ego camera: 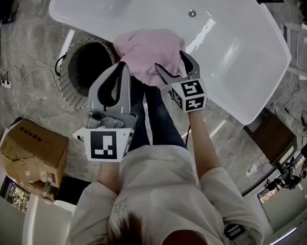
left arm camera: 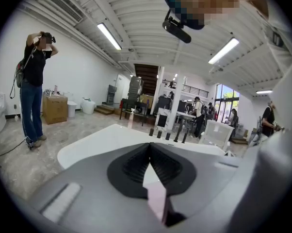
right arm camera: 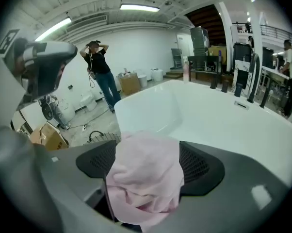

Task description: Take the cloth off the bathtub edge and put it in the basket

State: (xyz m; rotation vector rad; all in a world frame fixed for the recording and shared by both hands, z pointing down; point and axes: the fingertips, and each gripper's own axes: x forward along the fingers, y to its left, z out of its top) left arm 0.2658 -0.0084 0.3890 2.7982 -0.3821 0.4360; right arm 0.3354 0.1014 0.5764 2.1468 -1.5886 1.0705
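At the near edge of the white bathtub (ego camera: 235, 50) lies the pink cloth (ego camera: 148, 50), bunched in a heap over the rim. Around its near side the right tongs (ego camera: 169, 60) stand spread wide, with the folds between them and a dark pad showing on either side. Just left of the cloth the left tongs (ego camera: 124, 68) hover closed tip to tip, holding nothing. Beneath them a round ribbed basket (ego camera: 67, 80) stands on the floor against the tub.
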